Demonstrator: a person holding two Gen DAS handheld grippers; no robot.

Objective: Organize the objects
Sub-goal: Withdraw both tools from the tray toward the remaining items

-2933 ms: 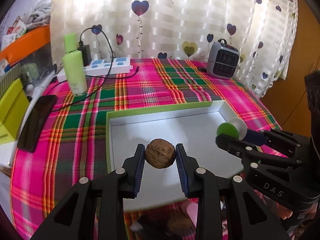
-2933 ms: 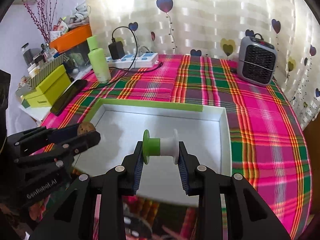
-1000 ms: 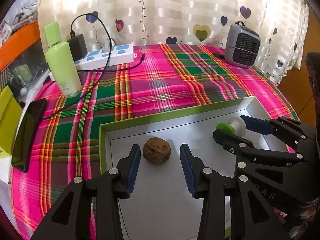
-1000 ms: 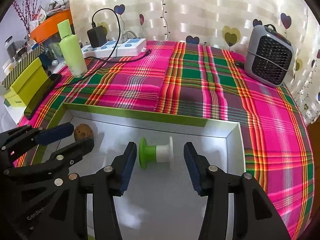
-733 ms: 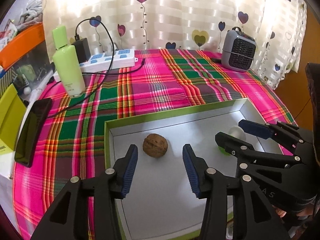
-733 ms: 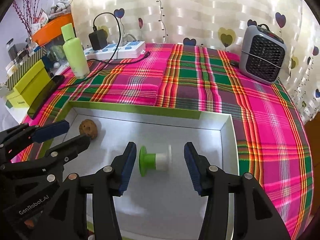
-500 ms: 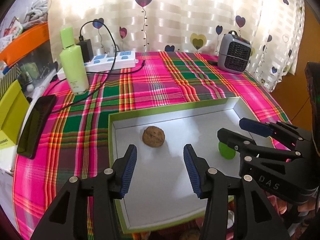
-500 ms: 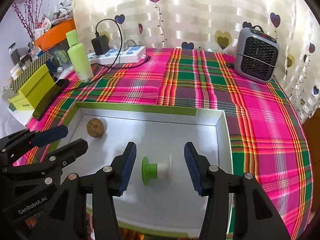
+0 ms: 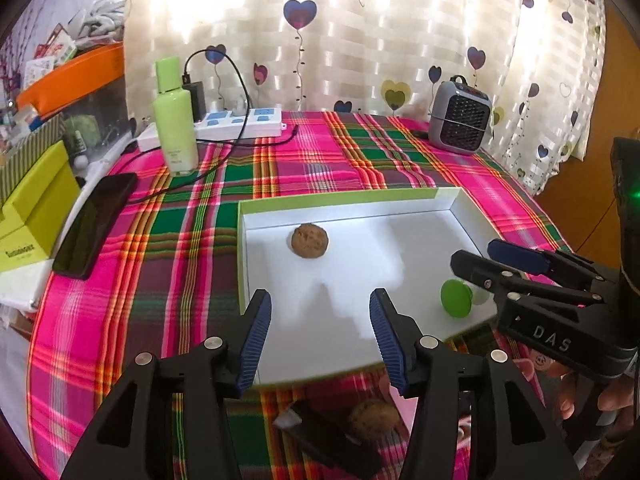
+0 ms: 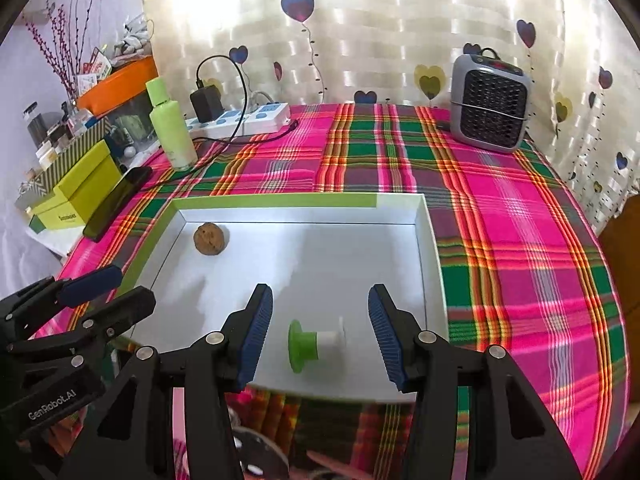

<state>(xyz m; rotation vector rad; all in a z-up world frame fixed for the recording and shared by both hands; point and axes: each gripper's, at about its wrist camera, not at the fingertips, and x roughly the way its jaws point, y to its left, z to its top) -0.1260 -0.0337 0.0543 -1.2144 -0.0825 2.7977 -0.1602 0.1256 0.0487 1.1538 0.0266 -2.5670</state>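
lying free in tray [image 10: 428, 240]: walnut [image 9: 310, 241], spool [image 10: 316, 340]; left fingers [image 9: 256, 336] opening, right fingers [image 10: 384, 336] apart, both empty.

The tablecloth [image 10: 520, 240] is a plaid of hot pink, green and purple with orange and yellow lines. On it, the box lid [image 10: 430, 240] is white inside with a lime-green rim. The walnut [image 10: 211, 239] is brown; the spool [image 10: 316, 340] is green and white. The bottle [image 9: 174, 120] is pale green, the heater [image 10: 490, 112] grey with a black grille, and the curtain [image 10: 360, 40] cream with navy and yellow hearts.
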